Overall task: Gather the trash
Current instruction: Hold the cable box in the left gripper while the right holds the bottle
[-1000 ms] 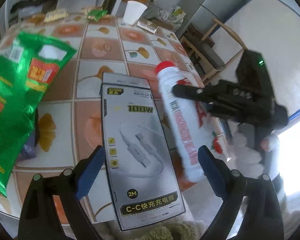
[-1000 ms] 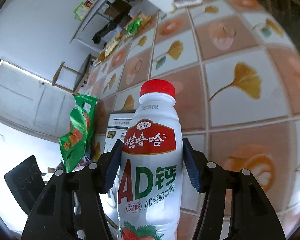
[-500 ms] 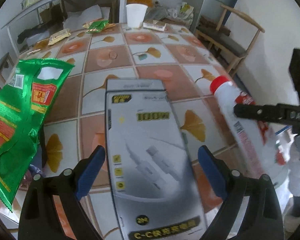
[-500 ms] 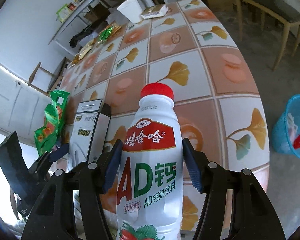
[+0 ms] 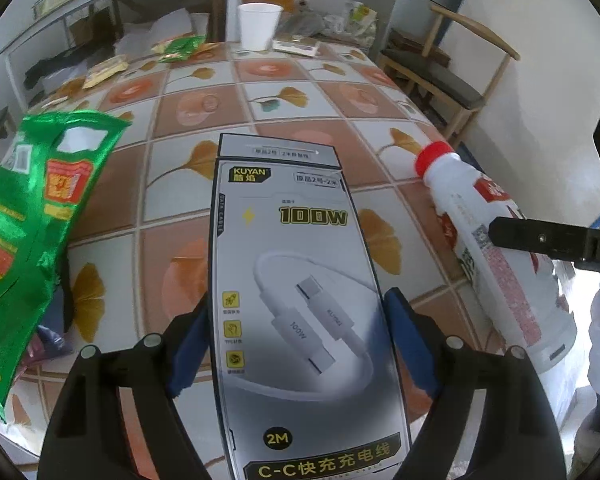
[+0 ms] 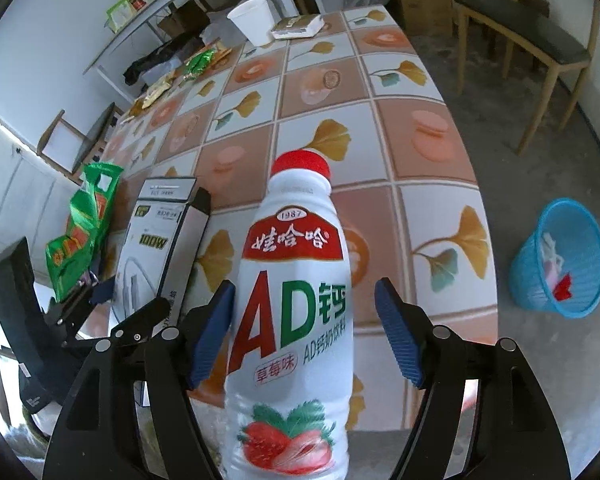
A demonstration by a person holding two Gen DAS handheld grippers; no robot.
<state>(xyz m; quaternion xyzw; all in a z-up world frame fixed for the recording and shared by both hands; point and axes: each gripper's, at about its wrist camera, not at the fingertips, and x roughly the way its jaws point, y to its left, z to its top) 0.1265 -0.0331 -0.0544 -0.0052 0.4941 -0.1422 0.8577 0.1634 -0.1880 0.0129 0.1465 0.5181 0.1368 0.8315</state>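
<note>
Left gripper point(image 5: 296, 336): jaws closing around the flat grey cardboard cable box point(image 5: 300, 300) marked 100W. Both blue pads sit at the box's long edges; the near pad looks to touch, but whether either presses cannot be told.
Right gripper point(image 6: 304, 330): jaws opening. The white plastic drink bottle with a red cap point(image 6: 296, 312) stands between the pads; a clear gap shows on its right side, and the left pad is just beside it.
Cable box: lifted above the table, tilted away from the camera, seen from the right wrist view beside the bottle.
Bottle: upright between the right fingers, over the near table edge, strawberry label facing the camera.
Green foil snack bag point(image 5: 32, 216): left of the box, hanging crumpled.
Table with orange-and-white leaf-patterned tiles point(image 6: 380, 128): below both grippers.
White paper cup point(image 6: 252, 20): at the far end of the table.
Blue plastic mesh waste basket point(image 6: 560, 256): on the floor right of the table, some scraps inside.
Wooden chair point(image 6: 532, 40): beyond the basket.
</note>
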